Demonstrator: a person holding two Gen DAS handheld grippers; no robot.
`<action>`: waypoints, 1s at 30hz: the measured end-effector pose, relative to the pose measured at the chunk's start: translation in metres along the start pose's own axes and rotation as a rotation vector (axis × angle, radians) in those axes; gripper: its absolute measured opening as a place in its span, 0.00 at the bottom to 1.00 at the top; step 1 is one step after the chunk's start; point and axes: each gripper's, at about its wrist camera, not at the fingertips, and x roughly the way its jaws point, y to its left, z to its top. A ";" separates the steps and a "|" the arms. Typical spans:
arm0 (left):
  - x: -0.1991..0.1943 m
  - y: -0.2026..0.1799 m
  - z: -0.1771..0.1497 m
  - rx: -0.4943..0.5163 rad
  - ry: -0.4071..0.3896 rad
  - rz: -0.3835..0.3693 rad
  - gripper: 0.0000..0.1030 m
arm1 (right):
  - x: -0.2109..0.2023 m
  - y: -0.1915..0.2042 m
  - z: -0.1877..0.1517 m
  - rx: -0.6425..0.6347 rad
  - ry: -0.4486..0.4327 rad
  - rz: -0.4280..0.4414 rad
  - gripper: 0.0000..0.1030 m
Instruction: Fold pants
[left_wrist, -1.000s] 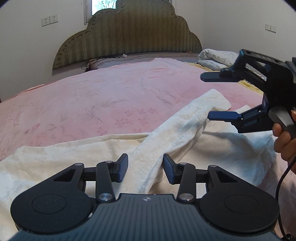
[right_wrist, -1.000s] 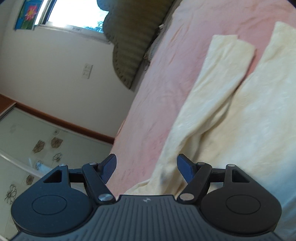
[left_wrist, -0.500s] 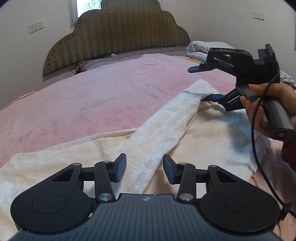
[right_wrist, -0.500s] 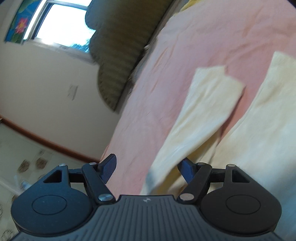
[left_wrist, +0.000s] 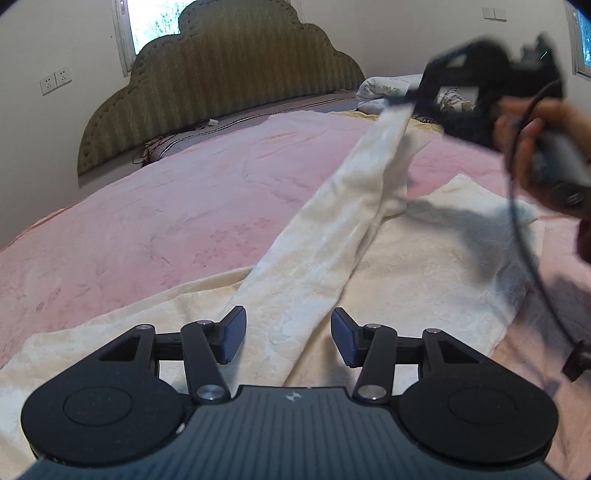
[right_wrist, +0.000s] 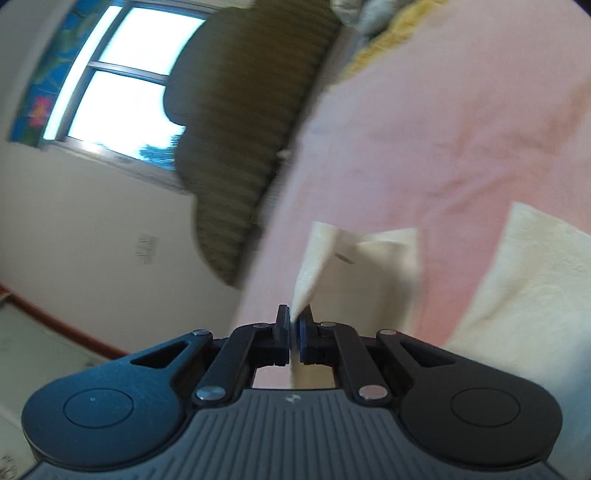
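Note:
Cream pants (left_wrist: 399, 280) lie spread on the pink bedspread (left_wrist: 166, 206). One pant leg (left_wrist: 354, 206) is lifted off the bed, its hem pinched by my right gripper (left_wrist: 410, 101), blurred at the upper right in a hand. The right wrist view shows that gripper (right_wrist: 294, 325) shut on the leg's hem (right_wrist: 314, 266), which hangs out past the tips. My left gripper (left_wrist: 288, 338) hovers low over the pants near the crotch, its jaws opening, cloth beneath them but not pinched.
A padded olive headboard (left_wrist: 221, 74) stands at the far end of the bed. Pillows and folded bedding (left_wrist: 384, 92) lie at the far right. A cable (left_wrist: 517, 221) hangs from the right gripper. A window (right_wrist: 110, 74) is in the wall.
My right gripper has closed on the pant leg's hem and lifted it off the bed, away from the other leg. The left gripper has stayed in place, with its jaws slightly wider.

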 end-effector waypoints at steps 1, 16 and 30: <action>0.000 -0.001 0.000 0.002 -0.005 0.005 0.54 | -0.012 0.015 0.000 -0.041 -0.004 0.036 0.04; -0.025 0.007 0.017 -0.046 -0.152 0.158 0.09 | -0.018 0.056 0.024 -0.093 0.024 0.118 0.05; -0.018 -0.037 -0.013 0.053 0.064 -0.151 0.08 | -0.140 -0.074 -0.030 0.072 -0.065 -0.146 0.05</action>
